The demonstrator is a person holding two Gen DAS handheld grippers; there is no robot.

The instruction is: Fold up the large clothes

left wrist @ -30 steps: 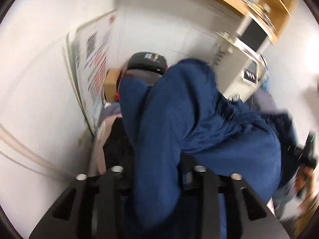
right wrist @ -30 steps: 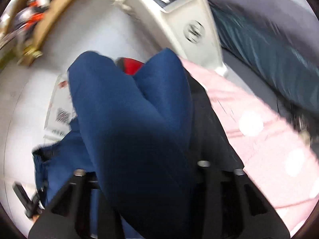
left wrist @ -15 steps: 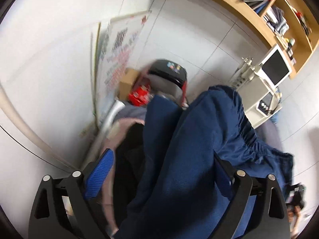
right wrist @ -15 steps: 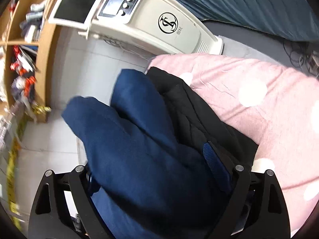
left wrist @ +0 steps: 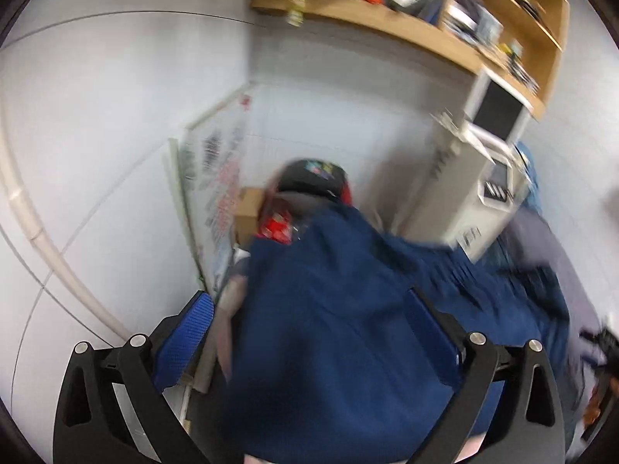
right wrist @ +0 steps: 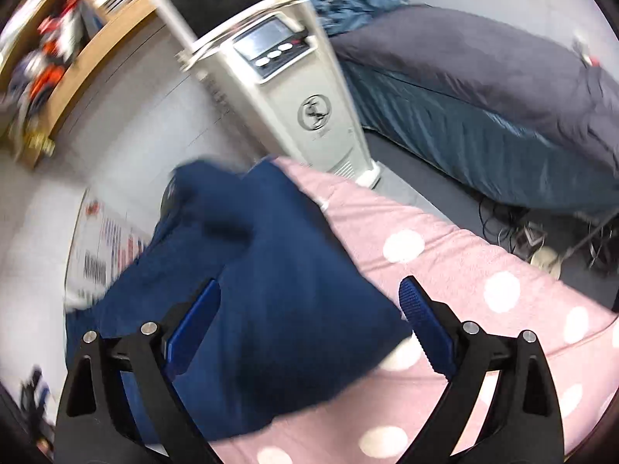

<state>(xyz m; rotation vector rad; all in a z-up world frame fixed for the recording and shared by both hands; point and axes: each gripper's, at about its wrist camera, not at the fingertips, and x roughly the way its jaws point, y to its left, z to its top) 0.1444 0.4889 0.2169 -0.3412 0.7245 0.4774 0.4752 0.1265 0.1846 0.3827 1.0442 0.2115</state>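
So both tongs are spread wide now, left tongs (left wrist: 309, 332) and right tongs (right wrist: 309, 317), when a second ago each was clamped on the navy garment (right wrist: 271, 278). It's dropped in a lump onto the pink polka-dot bed cover (right wrist: 483, 309). Looks like a regrip is coming. White appliance tower (right wrist: 309, 89) stands behind.

The navy garment (right wrist: 278, 270) lay bunched and blurred on the pink, white-dotted blanket; its thick folds rose in a heap; in the left view (left wrist: 340, 328) it filled the foreground.
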